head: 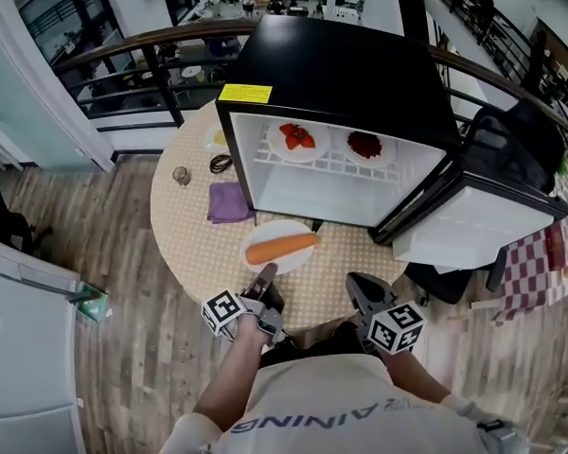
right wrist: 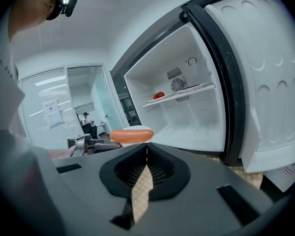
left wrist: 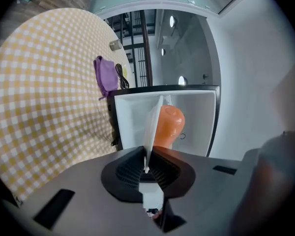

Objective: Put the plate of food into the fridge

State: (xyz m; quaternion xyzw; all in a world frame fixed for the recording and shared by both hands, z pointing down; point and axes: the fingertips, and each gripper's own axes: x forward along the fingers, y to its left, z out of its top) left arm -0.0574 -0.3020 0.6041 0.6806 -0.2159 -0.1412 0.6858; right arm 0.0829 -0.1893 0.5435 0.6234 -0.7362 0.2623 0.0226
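Observation:
A white plate [head: 280, 247] with one long orange piece of food [head: 281, 248] is held just above the round checked table [head: 185, 244], in front of the open black fridge [head: 346, 74]. My left gripper [head: 265, 274] is shut on the plate's near rim. In the left gripper view the plate [left wrist: 152, 127] shows edge-on between the jaws of the left gripper [left wrist: 146, 170], with the food [left wrist: 168, 126] behind it. My right gripper [head: 360, 287] hovers to the right of the plate, shut and holding nothing. In its own view the right gripper [right wrist: 146, 149] faces the fridge's lower compartment [right wrist: 196, 132].
The fridge shelf [head: 327, 165] bears two plates, one with red fruit [head: 296, 138] and one with dark red food [head: 364, 145]. The door [head: 473, 220] stands open to the right. A purple cloth [head: 230, 202], a black cable [head: 221, 164] and a small glass [head: 181, 175] lie left of the fridge.

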